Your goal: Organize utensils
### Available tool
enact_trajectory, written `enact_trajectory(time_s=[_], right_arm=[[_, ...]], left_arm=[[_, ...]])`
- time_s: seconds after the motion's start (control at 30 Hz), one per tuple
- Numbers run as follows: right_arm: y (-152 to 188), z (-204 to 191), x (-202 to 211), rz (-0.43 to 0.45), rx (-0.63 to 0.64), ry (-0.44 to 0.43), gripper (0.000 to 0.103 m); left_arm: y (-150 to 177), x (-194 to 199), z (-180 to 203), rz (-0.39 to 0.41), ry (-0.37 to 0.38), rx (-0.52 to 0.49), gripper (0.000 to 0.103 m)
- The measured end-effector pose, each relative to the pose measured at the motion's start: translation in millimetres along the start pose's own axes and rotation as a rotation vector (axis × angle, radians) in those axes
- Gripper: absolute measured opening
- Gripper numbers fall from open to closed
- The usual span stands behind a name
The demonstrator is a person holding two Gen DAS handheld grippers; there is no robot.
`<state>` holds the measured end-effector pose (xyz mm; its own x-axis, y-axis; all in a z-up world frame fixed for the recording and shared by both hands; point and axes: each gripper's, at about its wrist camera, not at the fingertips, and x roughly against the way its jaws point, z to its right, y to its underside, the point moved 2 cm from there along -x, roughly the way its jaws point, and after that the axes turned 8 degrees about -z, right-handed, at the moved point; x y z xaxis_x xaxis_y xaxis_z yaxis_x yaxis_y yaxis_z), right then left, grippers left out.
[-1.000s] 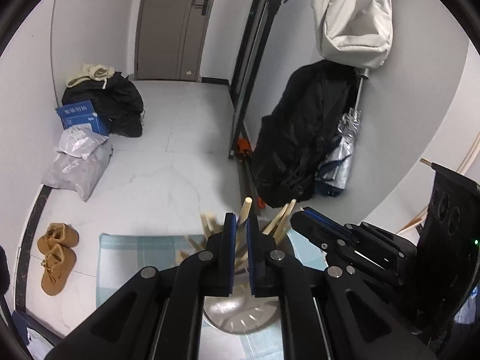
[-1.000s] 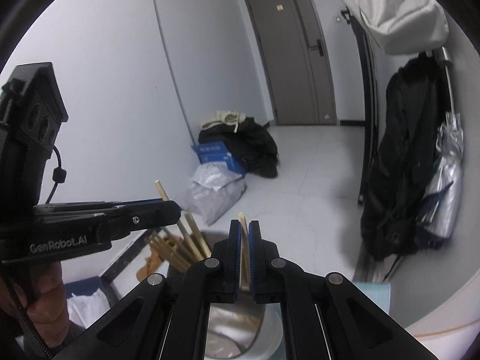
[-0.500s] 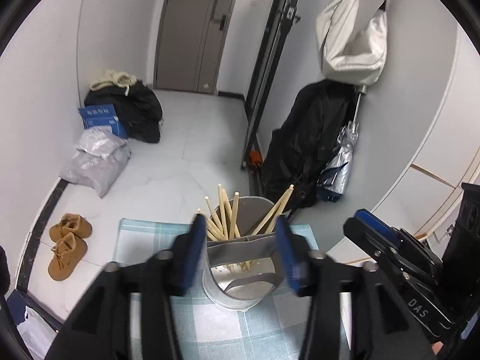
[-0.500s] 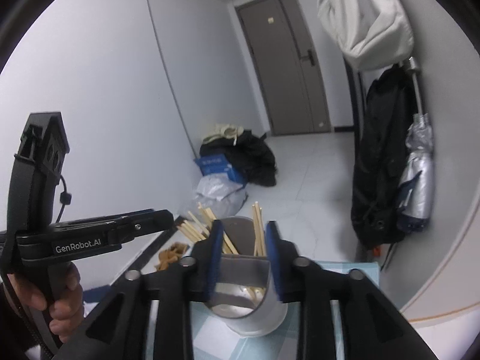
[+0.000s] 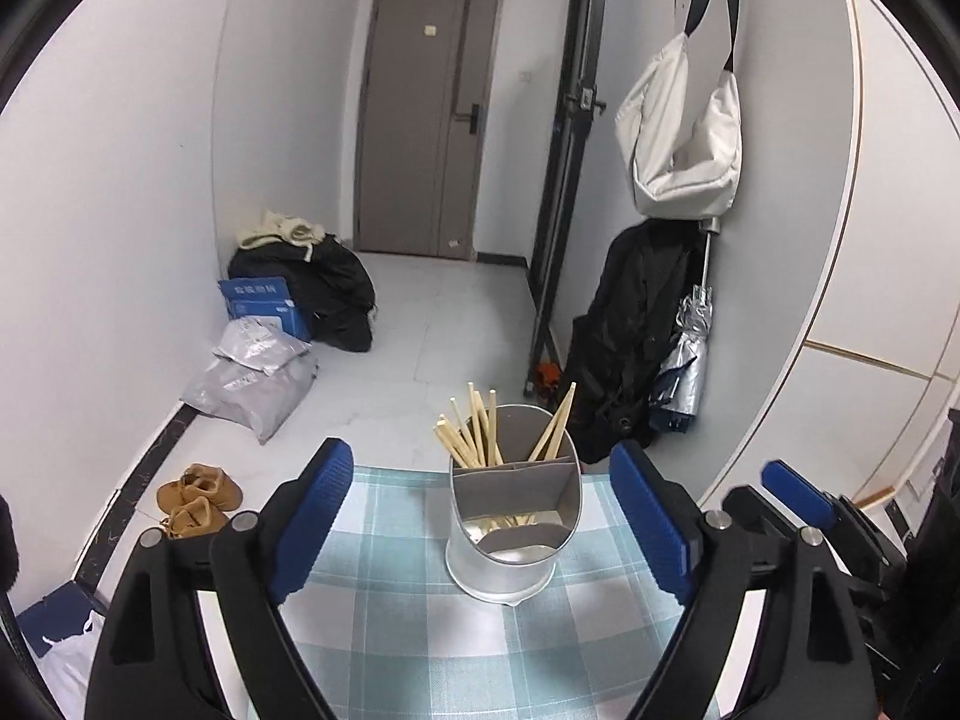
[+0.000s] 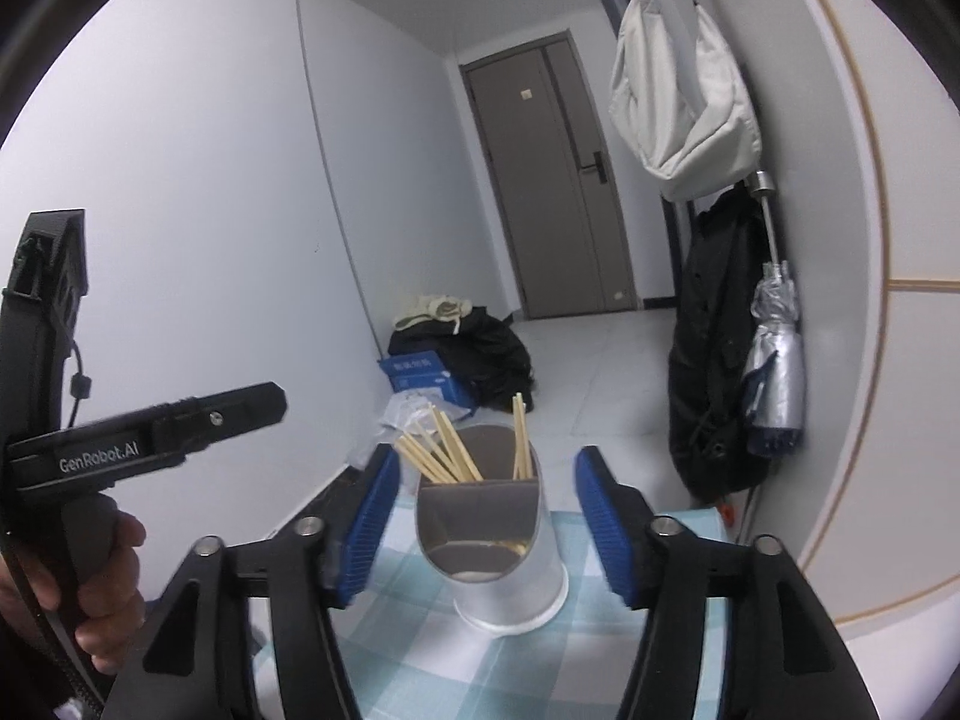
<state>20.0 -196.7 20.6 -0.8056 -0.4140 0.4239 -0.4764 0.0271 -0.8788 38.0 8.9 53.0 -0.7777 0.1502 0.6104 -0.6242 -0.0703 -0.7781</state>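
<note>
Both grippers (image 5: 480, 510) (image 6: 486, 516) are opening, empty, chopsticks (image 5: 474, 432) standing in the holder (image 5: 516, 540), so sorting is probably finishing.

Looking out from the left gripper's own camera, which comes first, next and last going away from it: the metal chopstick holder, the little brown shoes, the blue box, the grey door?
From the left gripper, nearest first:
1. Metal chopstick holder, on the checked cloth, just ahead between the open jaws.
2. Brown shoes, on the floor, lower left.
3. Blue box, against the left wall.
4. Grey door, at the far end.
</note>
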Motion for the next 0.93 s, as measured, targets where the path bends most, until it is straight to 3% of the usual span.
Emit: enact_trajectory(time_s=[0.17,0.3,0.5,0.93], right_arm=[[7.4,1.5,11.6,0.009,-0.007,0.013,0.073],[11.4,1.9,18.5,0.025,-0.001,0.029,0.08],[14.4,-1.1,21.7,0.031,0.006,0.037,0.082],[20.2,0.6,17.1,0.018,-0.002,0.042,0.086]], left_arm=[[11.5,9.0,-0.8,0.03,-0.004,0.004,0.091],[15.5,16.8,-2.0,0.078,-0.038,0.018,0.102],[20.2,21.5,-4.6,0.077,-0.07,0.018,0.102],[29.9,22.3,-10.9,0.094,-0.055,0.024,0.102]])
